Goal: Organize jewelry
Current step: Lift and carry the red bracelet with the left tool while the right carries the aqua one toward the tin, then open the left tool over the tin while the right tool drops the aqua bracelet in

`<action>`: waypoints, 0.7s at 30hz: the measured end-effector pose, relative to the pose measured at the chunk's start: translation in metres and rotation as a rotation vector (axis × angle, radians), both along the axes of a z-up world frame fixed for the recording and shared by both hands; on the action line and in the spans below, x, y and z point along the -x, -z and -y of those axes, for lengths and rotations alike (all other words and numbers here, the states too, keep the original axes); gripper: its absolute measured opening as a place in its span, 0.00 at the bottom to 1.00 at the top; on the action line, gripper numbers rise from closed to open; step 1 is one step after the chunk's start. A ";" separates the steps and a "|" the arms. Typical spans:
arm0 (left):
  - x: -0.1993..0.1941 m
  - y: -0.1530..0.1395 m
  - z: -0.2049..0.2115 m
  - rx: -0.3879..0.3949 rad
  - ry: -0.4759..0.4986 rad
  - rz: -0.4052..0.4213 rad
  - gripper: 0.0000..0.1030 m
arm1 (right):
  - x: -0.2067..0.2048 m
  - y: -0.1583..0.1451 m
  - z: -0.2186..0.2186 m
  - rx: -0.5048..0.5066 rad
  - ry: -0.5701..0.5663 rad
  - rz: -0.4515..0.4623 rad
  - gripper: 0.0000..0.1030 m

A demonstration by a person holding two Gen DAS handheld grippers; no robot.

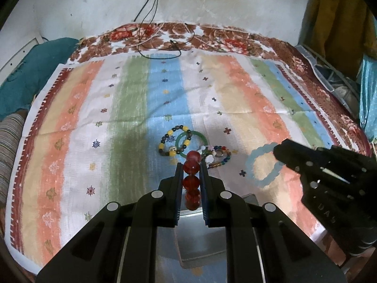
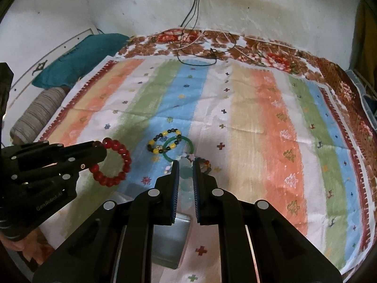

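While both grippers hang above the striped cloth (image 1: 132, 99), each is pinching a bracelet. My left gripper (image 1: 192, 165) is clamped on a red bead bracelet (image 1: 192, 166); in its own wrist view the beads run in a line between the two fingers, and in the right wrist view the same bracelet (image 2: 113, 162) shows as a full loop sticking out from the left gripper (image 2: 100, 152), off the cloth as far as I can tell. My right gripper (image 2: 185, 165) is closed on a pale blue bead bracelet (image 2: 186, 176), beads squeezed between the blue pads; in the left wrist view that bracelet (image 1: 264, 165) is a loop at the tip of the right gripper (image 1: 279, 152).

Still lying on the cloth, just ahead of both grippers: a black and yellow bead bracelet (image 1: 174, 141) overlapping a green bangle (image 1: 194, 139), and touching the bangle's right side a multicolor bead bracelet (image 1: 219, 155) with white charms.

A metal tray (image 2: 175, 243) sits on the cloth under the grippers, mostly hidden by them. Cables (image 1: 162, 47) trail down the wall onto a floral blanket (image 1: 235, 40) at the far edge. A teal cloth (image 2: 77, 56) is bunched at far left.
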State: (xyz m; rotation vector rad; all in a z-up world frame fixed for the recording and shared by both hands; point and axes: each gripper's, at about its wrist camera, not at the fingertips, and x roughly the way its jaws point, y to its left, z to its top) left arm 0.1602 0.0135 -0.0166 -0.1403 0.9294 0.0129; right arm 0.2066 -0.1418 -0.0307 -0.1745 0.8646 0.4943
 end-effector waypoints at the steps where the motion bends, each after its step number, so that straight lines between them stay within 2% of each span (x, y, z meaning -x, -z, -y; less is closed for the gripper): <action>1: 0.003 -0.001 0.001 0.003 -0.001 0.006 0.13 | 0.002 -0.001 0.000 -0.007 -0.002 -0.001 0.12; 11: 0.034 -0.010 0.012 0.021 0.031 0.034 0.13 | 0.030 -0.009 0.007 -0.057 -0.027 0.007 0.12; 21: 0.055 -0.011 0.021 0.024 0.054 0.044 0.13 | 0.052 -0.005 0.009 -0.056 -0.049 -0.002 0.12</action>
